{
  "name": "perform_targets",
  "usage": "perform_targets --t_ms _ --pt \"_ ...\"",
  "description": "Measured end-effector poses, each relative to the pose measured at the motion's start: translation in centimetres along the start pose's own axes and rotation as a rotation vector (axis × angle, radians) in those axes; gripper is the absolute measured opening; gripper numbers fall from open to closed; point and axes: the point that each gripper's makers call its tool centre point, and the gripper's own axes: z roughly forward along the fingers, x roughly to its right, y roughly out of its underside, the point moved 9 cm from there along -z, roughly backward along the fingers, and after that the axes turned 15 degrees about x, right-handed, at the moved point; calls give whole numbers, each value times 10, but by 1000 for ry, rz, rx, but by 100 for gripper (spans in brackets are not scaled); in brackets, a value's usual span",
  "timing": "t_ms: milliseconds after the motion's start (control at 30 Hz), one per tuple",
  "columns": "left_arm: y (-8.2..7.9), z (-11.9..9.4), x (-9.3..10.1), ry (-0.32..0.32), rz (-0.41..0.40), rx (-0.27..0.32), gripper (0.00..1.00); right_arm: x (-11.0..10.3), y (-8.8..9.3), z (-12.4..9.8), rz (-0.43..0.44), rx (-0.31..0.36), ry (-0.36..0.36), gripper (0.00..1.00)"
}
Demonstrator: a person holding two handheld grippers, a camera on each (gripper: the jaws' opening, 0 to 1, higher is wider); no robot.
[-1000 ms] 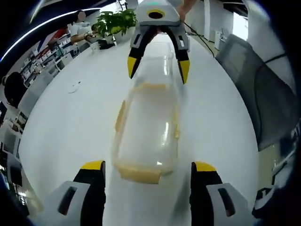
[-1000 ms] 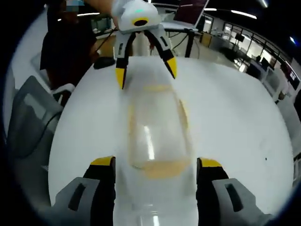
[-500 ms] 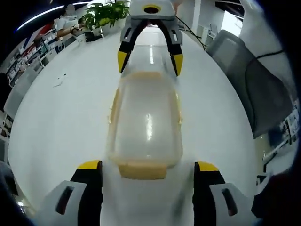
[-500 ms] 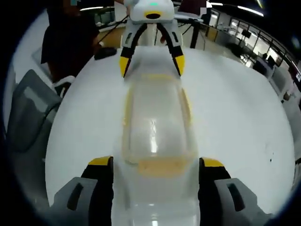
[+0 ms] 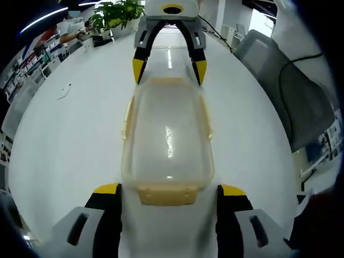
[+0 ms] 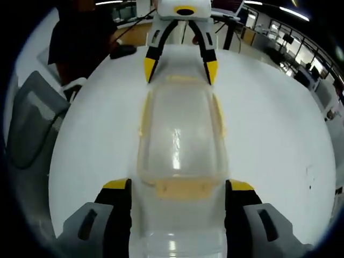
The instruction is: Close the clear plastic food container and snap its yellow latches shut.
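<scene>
Lying lengthwise on the white table (image 5: 64,140), the clear plastic food container (image 5: 167,140) sits between the two grippers, which face each other from its two short ends. Its lid appears to rest flat on the base, so the closing step looks done and the latching step is in hand.

In the left gripper view, the left gripper (image 5: 167,189) has its jaws spread wide, one on each side of the near end, gripping nothing. The near yellow latch (image 5: 167,194) lies between the jaw tips. Across the container, the right gripper (image 5: 170,70) stands at the far end, its jaws likewise apart and straddling the corners there.

The right gripper view shows the same arrangement from the opposite end: the container (image 6: 181,134) runs away from the camera, a yellow latch (image 6: 183,189) sits at the near edge, and yellow latches also line both long sides.

Whether any latch is already snapped cannot be told from these views. The next move likely calls for pressing each end latch down against the base until it clicks, while the opposite gripper steadies the container against sliding on the smooth tabletop.
</scene>
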Motion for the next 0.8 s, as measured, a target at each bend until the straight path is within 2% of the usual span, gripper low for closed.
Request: perform_targets --t_ms 567,800 --pt "2 3 -8 0 2 13 60 5 0 5 19 -43 -3 59" --pt "0 4 -10 3 6 -7 58 7 0 4 4 -78 -15 54"
